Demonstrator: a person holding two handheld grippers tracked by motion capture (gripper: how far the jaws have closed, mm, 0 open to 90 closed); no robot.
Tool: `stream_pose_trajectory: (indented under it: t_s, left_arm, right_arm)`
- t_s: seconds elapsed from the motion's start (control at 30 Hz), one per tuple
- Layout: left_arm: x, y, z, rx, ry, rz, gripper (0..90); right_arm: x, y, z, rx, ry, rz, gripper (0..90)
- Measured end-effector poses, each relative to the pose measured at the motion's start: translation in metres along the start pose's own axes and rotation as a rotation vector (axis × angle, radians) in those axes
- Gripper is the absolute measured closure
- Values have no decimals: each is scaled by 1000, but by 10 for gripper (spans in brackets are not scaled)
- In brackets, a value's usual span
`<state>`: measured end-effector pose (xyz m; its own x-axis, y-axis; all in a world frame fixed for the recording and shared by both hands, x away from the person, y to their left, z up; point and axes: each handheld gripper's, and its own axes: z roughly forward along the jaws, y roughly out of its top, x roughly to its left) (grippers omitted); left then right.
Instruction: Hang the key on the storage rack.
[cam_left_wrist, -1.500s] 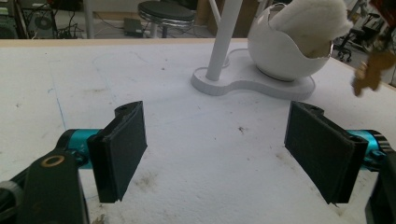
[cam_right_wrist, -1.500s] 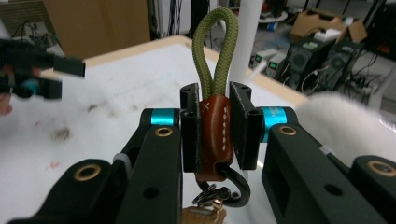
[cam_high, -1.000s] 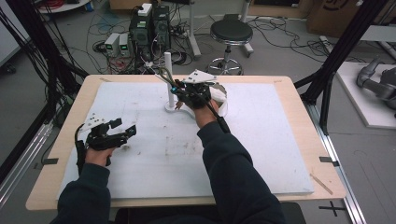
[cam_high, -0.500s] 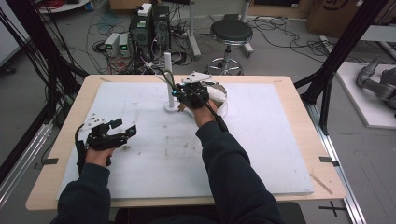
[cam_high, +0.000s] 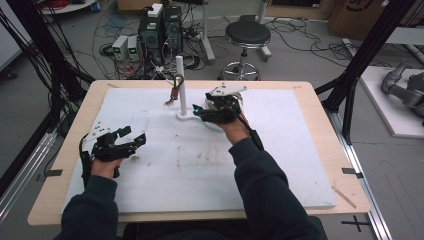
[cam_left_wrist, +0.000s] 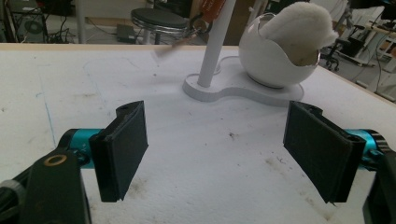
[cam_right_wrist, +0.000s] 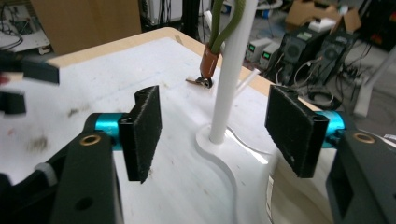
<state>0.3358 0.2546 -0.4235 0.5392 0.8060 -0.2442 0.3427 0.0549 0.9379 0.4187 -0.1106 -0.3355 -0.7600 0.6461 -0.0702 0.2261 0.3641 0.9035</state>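
Hanging from the thin white upright post (cam_high: 180, 85) at the far middle of the table is your target, an olive-green cord loop with a brown leather tab and small metal keys (cam_right_wrist: 208, 59); in the high view it drapes off the post's left side, keys dangling just above the white foam mat (cam_high: 280, 165). The post rises from a flat white base (cam_left_wrist: 233, 88), and that base also carries a round white bowl holding a soft white pad (cam_left_wrist: 299, 28), just to the post's right.

Your right gripper (cam_high: 200, 111) sits at the foot of the post, its jaws spread wide with nothing between them. From the right gripper view, the post stands between the two black pads (cam_right_wrist: 145, 128) and the leather tab hangs higher and a little farther off. You will probably do best to raise the gripper to the tab's height, centre the cord rather than the post between the pads, and close only on the cord or tab. Lift upward along the post so the loop clears its top instead of dragging the base.

Your left gripper (cam_high: 131, 139) rests near the mat's left edge, well apart, jaws likewise spread and empty. Bring it in to steady the base if it starts to tip.
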Motion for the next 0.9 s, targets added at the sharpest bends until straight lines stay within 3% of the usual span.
stream_pose_trajectory:
  t_s: [0.23, 0.37, 0.47, 0.63, 0.77, 0.9]
  left_arm:
    - [-4, -1, 3, 8, -18, 8, 217]
    - [-6, -1, 4, 14, -22, 15, 217]
    - [-8, -1, 5, 15, -27, 25, 217]
    - [-9, -1, 6, 12, -32, 31, 217]
    - [-11, 0, 7, 15, -36, 40, 217]
    - [-11, 0, 9, 19, -40, 40, 217]
  right_arm:
    - [-15, -42, -38, 59, 1, 14, 264]
    - [-20, -67, -62, 78, -41, 14, 243]
    - [-24, -89, -81, 96, -98, -14, 241]
    - [-34, -123, -109, 74, -148, 53, 239]
    - [-42, -132, -124, 61, -174, 77, 221]
    - [-45, -139, -136, 57, -198, 60, 220]
